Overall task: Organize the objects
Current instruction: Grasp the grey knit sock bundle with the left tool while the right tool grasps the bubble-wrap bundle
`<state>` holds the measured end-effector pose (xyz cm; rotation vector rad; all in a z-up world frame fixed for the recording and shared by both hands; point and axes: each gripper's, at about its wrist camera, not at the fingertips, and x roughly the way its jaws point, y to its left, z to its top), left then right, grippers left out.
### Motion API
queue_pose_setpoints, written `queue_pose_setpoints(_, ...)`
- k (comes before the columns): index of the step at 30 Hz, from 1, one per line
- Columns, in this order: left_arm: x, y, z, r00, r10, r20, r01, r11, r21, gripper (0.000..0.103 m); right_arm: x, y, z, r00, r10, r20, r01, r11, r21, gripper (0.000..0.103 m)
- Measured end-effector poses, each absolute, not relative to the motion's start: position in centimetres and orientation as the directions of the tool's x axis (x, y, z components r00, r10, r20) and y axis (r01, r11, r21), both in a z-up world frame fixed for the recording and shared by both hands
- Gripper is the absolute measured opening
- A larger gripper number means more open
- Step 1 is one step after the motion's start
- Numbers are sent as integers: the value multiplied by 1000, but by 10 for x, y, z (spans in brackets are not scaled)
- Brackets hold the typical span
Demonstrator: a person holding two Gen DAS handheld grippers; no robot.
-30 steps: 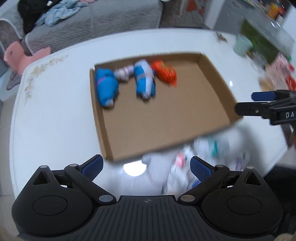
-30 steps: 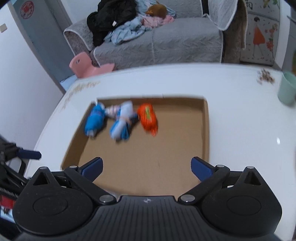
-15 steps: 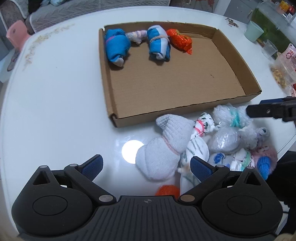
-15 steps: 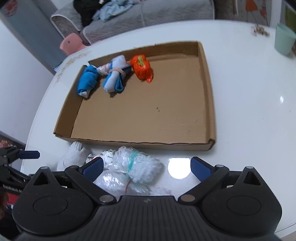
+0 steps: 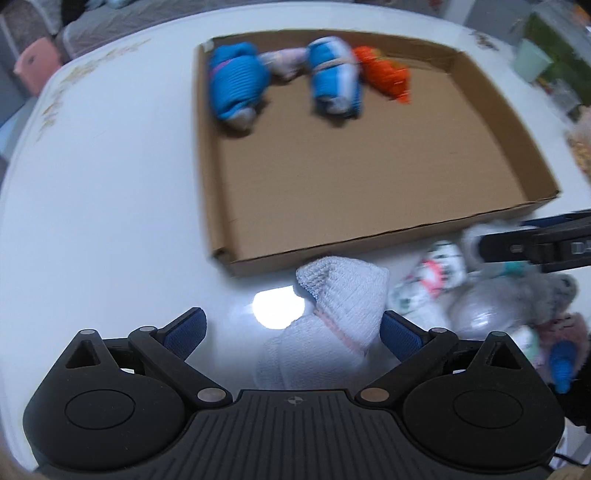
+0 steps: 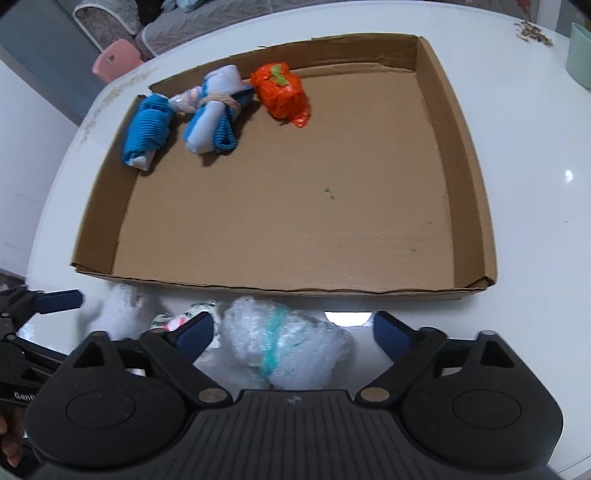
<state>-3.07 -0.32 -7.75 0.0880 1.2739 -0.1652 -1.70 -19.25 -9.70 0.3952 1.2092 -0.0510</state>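
Observation:
A shallow cardboard tray lies on the white table. At its far left lie a blue rolled sock, a white-and-blue bundle and an orange bundle. In front of the tray sits a pile of bundles. My left gripper is open over a white knitted sock. My right gripper is open over a clear bubble-wrap bundle tied with teal string. Neither holds anything.
A mint green cup stands at the table's far right. A grey sofa with clothes and a pink stool are beyond the table. More small bundles lie at the pile's right side.
Both grippers have dropped lower and closer to the pile in front of the tray. The left one now straddles the white sock, the right one the bubble-wrap bundle.

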Motion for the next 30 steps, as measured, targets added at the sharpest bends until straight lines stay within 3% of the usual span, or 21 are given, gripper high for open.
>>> queue_pose_setpoints(7, -34, 32, -86, 252, -41, -967, 52, 998, -28, 101, -28, -210, -98, 355, 173, -919, 285, 916, 283, 95)
queue_pose_setpoints(16, -38, 33, -87, 259, -43, -965, 78, 997, -23, 100, -28, -201, -96, 341, 156, -927, 260, 932, 252, 97)
queue_pose_setpoints(18, -38, 33, -89, 257, -48, -965, 93, 995, -24, 92, -27, -196, -96, 334, 145, -932, 244, 941, 234, 91)
queue_pose_setpoints(22, -40, 30, -86, 281, -29, -959, 125, 992, 6, 73, -27, -193, -97, 325, 141, -935, 224, 949, 221, 61)
queue_pose_setpoints(24, -40, 29, -83, 294, -32, -955, 124, 992, 5, 55, -28, -194, -95, 329, 138, -934, 213, 953, 216, 60)
queue_pose_setpoints(26, -41, 29, -82, 301, -31, -953, 121, 993, 6, 49, -29, -195, -93, 336, 132, -933, 210, 955, 210, 58)
queue_pose_setpoints(30, -43, 29, -81, 297, -27, -955, 124, 992, 11, 46, -30, -200, -89, 346, 140, -928, 218, 950, 225, 57)
